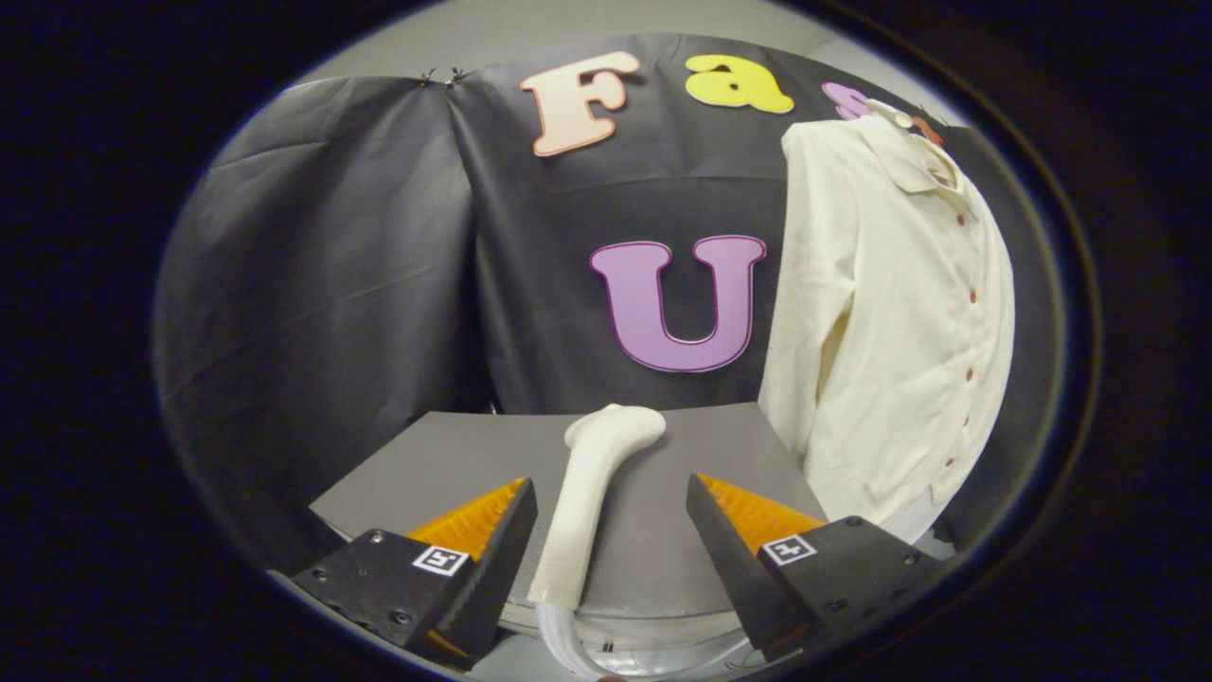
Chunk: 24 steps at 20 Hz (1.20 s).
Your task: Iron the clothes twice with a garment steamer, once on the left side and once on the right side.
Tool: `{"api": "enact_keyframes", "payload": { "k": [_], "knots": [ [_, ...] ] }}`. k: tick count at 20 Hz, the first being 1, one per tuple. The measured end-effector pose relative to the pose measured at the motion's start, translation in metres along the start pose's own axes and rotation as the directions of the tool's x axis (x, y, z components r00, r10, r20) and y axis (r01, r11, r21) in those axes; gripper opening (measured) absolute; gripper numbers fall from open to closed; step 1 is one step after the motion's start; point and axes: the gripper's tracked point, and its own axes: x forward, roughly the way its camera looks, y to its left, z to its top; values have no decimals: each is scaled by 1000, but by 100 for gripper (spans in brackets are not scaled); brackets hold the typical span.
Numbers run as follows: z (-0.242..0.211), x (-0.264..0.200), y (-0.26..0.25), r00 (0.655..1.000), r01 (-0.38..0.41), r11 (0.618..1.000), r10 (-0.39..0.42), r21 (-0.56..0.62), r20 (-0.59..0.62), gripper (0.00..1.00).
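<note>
As tongs gape, steamer between

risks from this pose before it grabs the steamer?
1. The gripper is open, with the steamer handle nearer one finger than the other; closing now may nudge or tip it rather than clamp it squarely.
2. The hose loops below the handle and could catch on a finger or drag during the lift.
3. The shirt hangs off to one side of the table, so a wide swing is likely needed, which may brush the sleeve.
</note>
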Motion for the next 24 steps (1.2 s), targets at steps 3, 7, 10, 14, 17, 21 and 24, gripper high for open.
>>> {"api": "enact_keyframes", "payload": {
  "k": [3,7,10,14,17,21,24],
  "knots": [
    [-20,30,23,984,-60,998,53,-31,-171,97],
    [-29,69,31,972,-22,998,9,-53,-237,97],
    [-42,81,22,946,25,985,-79,-174,-313,97],
    [-63,74,23,886,106,987,-149,-122,-439,75],
    [-68,85,26,905,83,996,-62,33,-420,53],
    [-51,85,26,963,11,990,27,140,-267,43],
    [-26,77,26,990,-27,994,42,110,-136,41]
  ]
}}
